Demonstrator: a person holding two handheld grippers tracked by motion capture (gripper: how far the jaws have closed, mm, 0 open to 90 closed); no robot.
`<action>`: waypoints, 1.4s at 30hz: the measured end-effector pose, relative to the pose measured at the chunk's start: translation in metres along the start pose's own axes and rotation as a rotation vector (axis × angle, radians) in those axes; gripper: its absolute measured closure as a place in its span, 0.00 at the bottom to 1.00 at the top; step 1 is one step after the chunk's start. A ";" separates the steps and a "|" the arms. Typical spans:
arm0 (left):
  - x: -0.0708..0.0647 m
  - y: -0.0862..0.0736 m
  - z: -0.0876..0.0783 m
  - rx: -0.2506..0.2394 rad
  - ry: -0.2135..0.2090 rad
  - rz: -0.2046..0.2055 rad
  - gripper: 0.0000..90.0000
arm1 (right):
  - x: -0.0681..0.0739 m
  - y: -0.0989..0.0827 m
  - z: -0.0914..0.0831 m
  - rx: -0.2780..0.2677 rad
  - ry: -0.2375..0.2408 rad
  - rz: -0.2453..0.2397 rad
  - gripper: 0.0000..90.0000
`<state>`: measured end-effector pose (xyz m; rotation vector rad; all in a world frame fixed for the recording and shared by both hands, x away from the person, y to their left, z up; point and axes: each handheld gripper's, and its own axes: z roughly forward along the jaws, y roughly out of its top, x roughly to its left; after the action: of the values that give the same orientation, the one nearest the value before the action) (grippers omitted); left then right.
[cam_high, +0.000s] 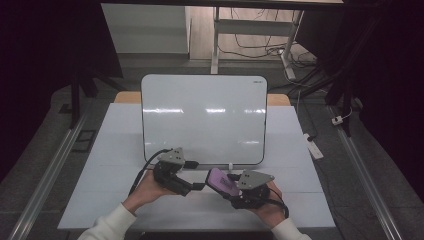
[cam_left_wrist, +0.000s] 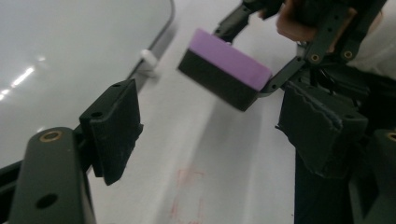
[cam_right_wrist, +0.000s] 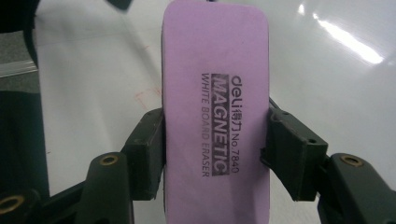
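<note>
Rounded purple foam eraser (cam_right_wrist: 215, 116), glossy whiteboard (cam_high: 202, 117)

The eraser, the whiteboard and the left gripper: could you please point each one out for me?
eraser (cam_right_wrist: 215, 116): right gripper view, purple printed top face.
whiteboard (cam_high: 202, 117): high view, middle of its white surface.
left gripper (cam_left_wrist: 210, 135): left gripper view, midway between its fingertips.

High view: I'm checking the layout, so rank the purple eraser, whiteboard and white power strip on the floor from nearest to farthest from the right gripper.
1. Purple eraser, clamped in the right gripper.
2. Whiteboard, just behind.
3. White power strip, on the floor at the right.
</note>
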<state>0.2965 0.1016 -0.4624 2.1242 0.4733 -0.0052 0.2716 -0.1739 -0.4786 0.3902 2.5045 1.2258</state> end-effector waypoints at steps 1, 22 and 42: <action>-0.001 0.001 0.002 0.007 -0.013 0.008 0.25 | 0.001 0.000 0.000 -0.001 0.004 -0.003 0.45; -0.003 -0.001 0.013 0.049 -0.121 0.044 0.44 | 0.008 0.002 0.007 0.004 0.101 -0.061 0.45; 0.006 -0.005 0.007 -0.007 -0.042 -0.055 0.47 | -0.001 0.001 -0.003 -0.058 0.034 0.032 0.38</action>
<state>0.3022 0.1003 -0.4715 2.0993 0.5058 -0.0796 0.2712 -0.1753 -0.4756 0.3998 2.4931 1.3253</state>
